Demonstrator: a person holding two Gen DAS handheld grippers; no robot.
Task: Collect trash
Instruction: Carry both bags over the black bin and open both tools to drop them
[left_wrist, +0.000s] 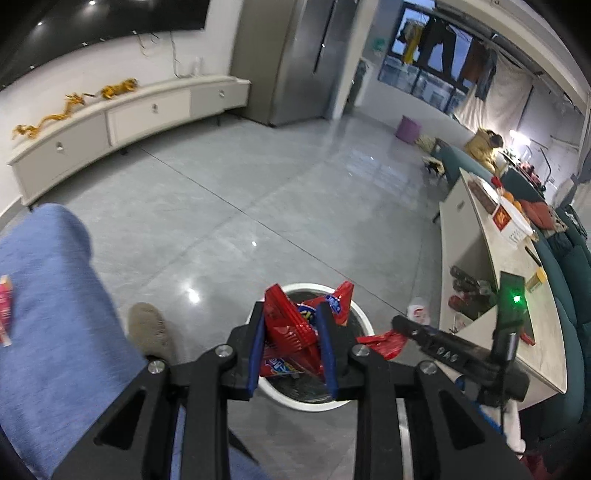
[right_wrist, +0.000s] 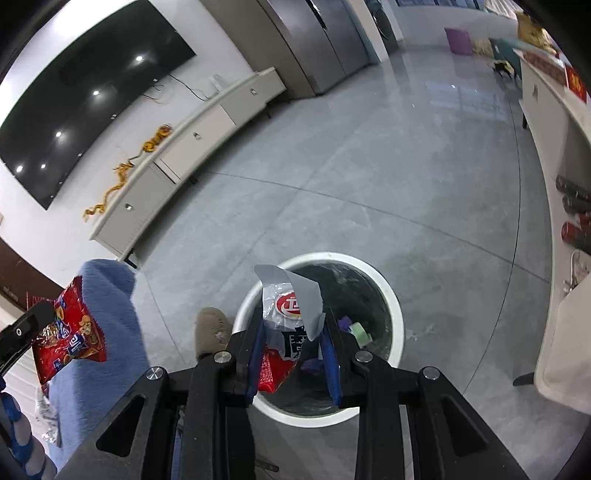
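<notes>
My left gripper is shut on a crumpled red snack wrapper, held just above the white trash bin on the floor. My right gripper is shut on a silver, white and red snack bag that hangs over the same bin. In the left wrist view the right gripper comes in from the right with a red piece of its bag showing. In the right wrist view the left gripper sits at the far left with its red wrapper. Purple and green scraps lie in the bin.
A person's leg in blue trousers and a beige slipper stand just left of the bin. A low white table with boxes and bottles runs along the right. A white bottle lies beside it. A long TV cabinet lines the far wall.
</notes>
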